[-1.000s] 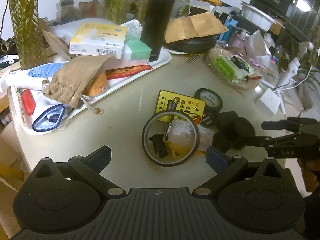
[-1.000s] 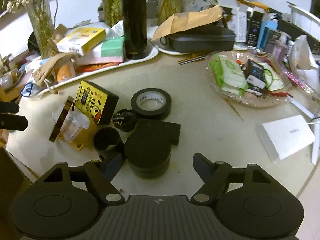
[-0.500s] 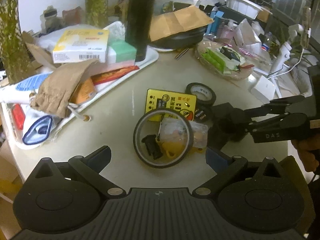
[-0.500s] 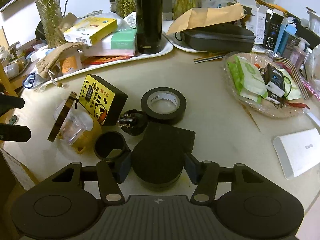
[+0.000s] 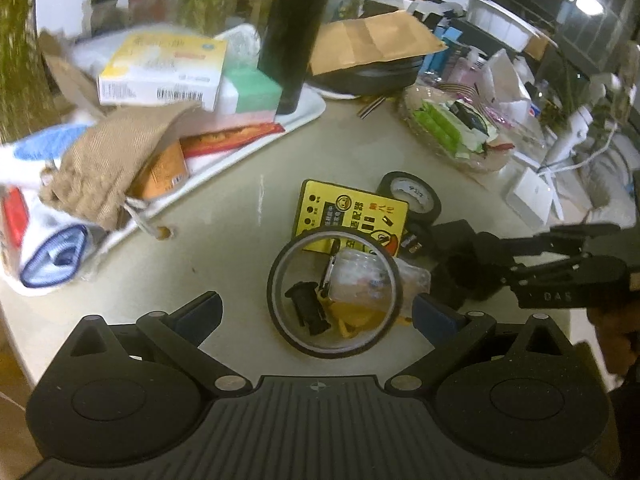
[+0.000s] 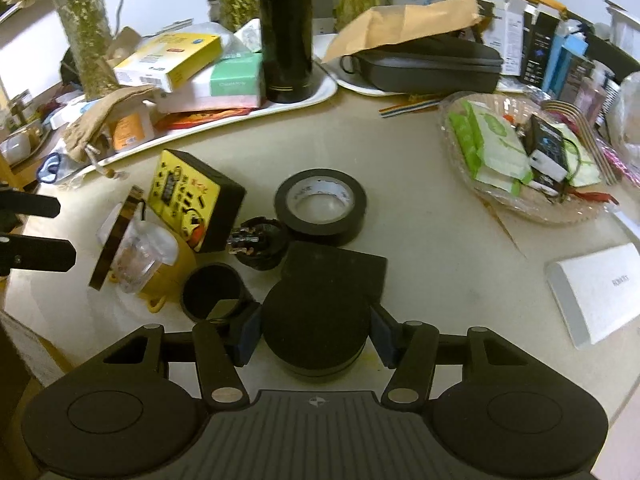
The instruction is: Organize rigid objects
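My right gripper is shut on a black round device near the table's front edge, both pads pressing its sides. The same right gripper shows at the right of the left wrist view. My left gripper stands open, and a thin brown tape ring is upright just ahead between its fingers, untouched. Behind the ring lie a clear cup on a yellow piece, a yellow-faced black box, a black tape roll, a black plug and a short black tube.
A white tray at the back left carries boxes, a cloth pouch and a tall black flask. A glass dish of packets sits right, with a white box nearer. A black case lies behind.
The right gripper's jaws closed onto the black round device and have held it since. The left gripper has come slightly nearer the tape ring.
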`<control>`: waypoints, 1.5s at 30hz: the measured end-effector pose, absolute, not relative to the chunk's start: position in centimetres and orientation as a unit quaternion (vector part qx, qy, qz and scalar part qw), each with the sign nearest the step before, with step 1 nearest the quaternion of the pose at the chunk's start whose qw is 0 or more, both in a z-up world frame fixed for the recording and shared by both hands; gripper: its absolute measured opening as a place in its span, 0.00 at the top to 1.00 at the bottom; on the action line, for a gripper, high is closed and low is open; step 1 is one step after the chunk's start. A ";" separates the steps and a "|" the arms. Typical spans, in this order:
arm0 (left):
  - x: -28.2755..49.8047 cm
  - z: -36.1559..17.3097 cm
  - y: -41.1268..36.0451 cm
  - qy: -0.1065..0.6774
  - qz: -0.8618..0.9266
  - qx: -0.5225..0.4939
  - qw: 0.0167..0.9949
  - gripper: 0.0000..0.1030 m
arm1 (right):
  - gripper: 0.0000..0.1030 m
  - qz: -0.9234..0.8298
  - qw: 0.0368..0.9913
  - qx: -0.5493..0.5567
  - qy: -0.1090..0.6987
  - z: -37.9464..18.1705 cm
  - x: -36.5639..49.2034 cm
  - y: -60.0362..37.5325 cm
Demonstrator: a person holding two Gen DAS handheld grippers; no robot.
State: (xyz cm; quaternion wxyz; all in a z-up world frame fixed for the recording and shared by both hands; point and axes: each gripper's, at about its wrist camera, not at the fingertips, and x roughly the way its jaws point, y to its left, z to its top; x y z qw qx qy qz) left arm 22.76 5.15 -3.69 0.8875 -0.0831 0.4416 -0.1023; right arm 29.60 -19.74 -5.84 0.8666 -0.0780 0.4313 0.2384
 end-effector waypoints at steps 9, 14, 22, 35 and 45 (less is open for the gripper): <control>25.3 -5.9 6.8 0.473 -0.125 -0.164 0.857 0.00 | 0.42 0.231 0.878 -0.036 0.418 -4.6 29.4 -21.7; 26.6 -7.3 7.9 0.491 -0.134 -0.233 0.829 0.00 | 0.42 0.233 0.880 -0.026 0.414 -4.1 29.1 -22.3; 26.9 -7.7 8.4 0.490 -0.145 -0.262 0.819 0.00 | 0.42 0.223 0.884 -0.003 0.411 -3.8 28.7 -23.9; 26.2 -6.3 8.1 0.474 -0.110 -0.249 0.837 0.11 | 0.42 0.235 0.891 0.016 0.389 -2.4 26.9 -25.1; 24.0 -1.9 6.9 0.424 -0.094 -0.197 0.879 0.11 | 0.42 0.234 0.893 0.036 0.382 -1.6 25.2 -25.6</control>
